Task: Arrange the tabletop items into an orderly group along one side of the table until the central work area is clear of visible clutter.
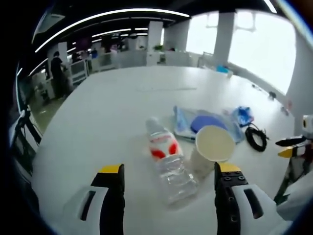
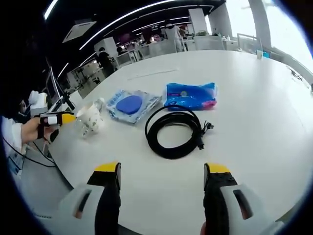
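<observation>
A clear plastic water bottle with a red-and-white label (image 1: 168,161) lay on its side on the white tabletop (image 1: 107,112), just beside a cream paper cup (image 1: 211,147) that was also tipped over with its mouth toward the left gripper view, and behind the pair sat a clear plastic pouch holding a blue disc (image 1: 205,122), a blue crinkled packet (image 2: 190,95) and a coiled black cable (image 2: 173,130). The left gripper (image 1: 168,180) hung low over the table with its jaws spread wide on either side of the bottle and cup, touching neither. The right gripper (image 2: 161,177) was likewise wide apart and empty, short of the cable coil.
</observation>
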Available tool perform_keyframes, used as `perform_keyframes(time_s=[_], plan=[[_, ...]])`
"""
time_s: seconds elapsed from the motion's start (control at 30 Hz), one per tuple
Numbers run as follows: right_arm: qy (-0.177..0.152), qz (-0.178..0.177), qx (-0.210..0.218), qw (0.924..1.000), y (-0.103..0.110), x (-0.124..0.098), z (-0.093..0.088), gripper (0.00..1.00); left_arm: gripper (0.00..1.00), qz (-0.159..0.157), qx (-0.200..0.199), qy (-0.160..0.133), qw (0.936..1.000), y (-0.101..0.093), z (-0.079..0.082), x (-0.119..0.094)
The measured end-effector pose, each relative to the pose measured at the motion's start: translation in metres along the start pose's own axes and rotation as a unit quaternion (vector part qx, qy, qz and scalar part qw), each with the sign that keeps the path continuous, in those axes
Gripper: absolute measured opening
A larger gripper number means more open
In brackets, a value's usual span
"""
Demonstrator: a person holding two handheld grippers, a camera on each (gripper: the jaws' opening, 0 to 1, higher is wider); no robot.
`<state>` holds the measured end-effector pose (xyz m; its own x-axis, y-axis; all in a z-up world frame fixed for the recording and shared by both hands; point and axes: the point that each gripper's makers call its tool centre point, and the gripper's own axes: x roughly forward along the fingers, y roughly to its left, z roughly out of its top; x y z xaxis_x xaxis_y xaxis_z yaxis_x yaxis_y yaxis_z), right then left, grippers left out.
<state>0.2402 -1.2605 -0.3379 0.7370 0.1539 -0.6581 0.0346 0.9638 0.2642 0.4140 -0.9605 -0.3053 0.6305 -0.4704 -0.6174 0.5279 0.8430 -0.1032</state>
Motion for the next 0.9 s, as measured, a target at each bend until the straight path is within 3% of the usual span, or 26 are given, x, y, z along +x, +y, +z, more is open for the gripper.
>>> perform_keyframes(time_s=[0.4,0.9], plan=[[0.005,-0.003,0.007,1.0,-0.002,0.002,-0.003,0.67,0.69,0.002,0.004,0.004,1.0,0.011,0.008,0.01],[0.017,-0.001,0.005,0.9998,0.0,0.007,-0.008,0.67,0.65,0.013,-0.009,-0.004,0.9999,0.034,0.032,0.025]])
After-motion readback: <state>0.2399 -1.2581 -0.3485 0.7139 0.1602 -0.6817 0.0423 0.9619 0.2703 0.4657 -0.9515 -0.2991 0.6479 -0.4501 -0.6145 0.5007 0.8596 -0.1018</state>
